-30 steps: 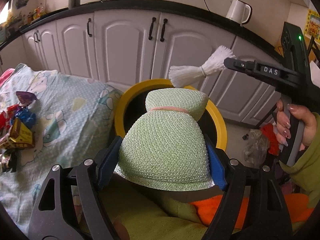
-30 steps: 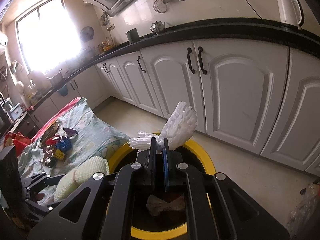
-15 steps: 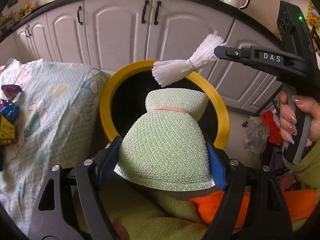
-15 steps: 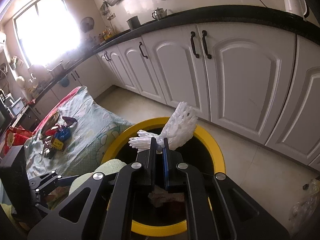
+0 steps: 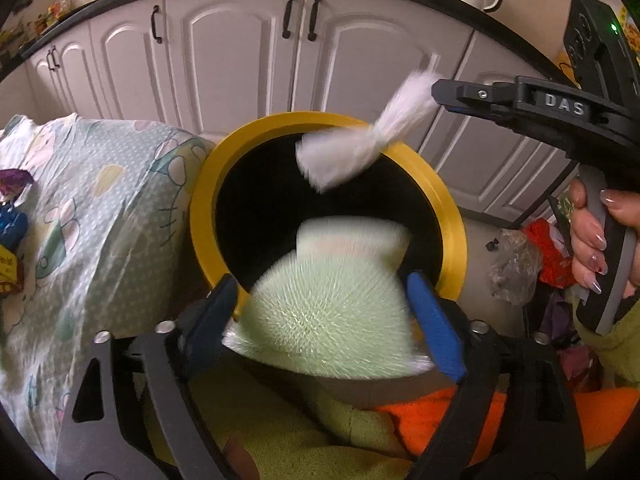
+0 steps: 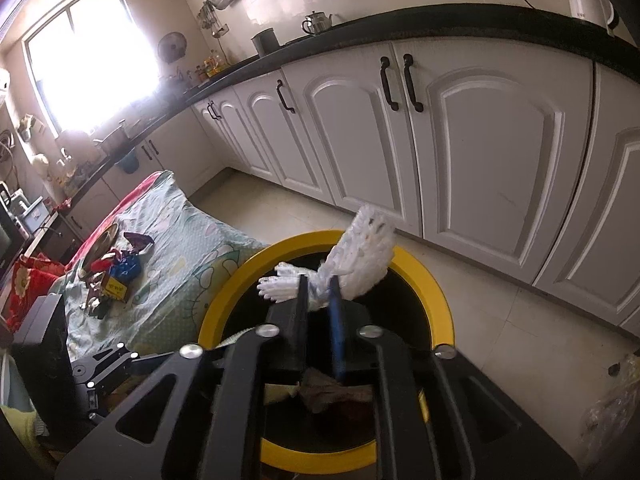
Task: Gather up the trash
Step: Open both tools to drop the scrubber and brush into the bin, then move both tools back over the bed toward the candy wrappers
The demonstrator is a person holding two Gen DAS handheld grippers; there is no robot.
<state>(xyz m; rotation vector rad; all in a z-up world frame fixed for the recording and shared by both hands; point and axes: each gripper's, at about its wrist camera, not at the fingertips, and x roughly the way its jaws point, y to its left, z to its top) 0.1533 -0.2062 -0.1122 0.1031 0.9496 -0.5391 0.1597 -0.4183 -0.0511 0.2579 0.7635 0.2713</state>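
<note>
I had both pieces of trash over the yellow-rimmed bin (image 5: 454, 216). My left tool (image 5: 324, 312) gripped the green foam net (image 5: 328, 308) across its wide body, blue pads pressed on either side, its banded neck already reaching over the near rim toward the dark opening. My right tool (image 6: 319, 298) was clenched on the tied middle of the white foam net (image 6: 362, 258), one frilled end fanned up past the far rim, the other sticking out to the left, all of it above the mouth. Some crumpled scraps (image 6: 332, 394) lay at the bottom of the bin. More wrappers (image 6: 116, 272) sat on the patterned cloth (image 5: 100, 200) of the worktop, well apart from the bin. My worry was the green net: most of its bulk seemed to hang on my side of the rim, so letting go there could have dropped it onto my lap or the floor instead of inside. The white one was light and springy; released while the tool was swinging, it might have caught the rim and bounced out.
</note>
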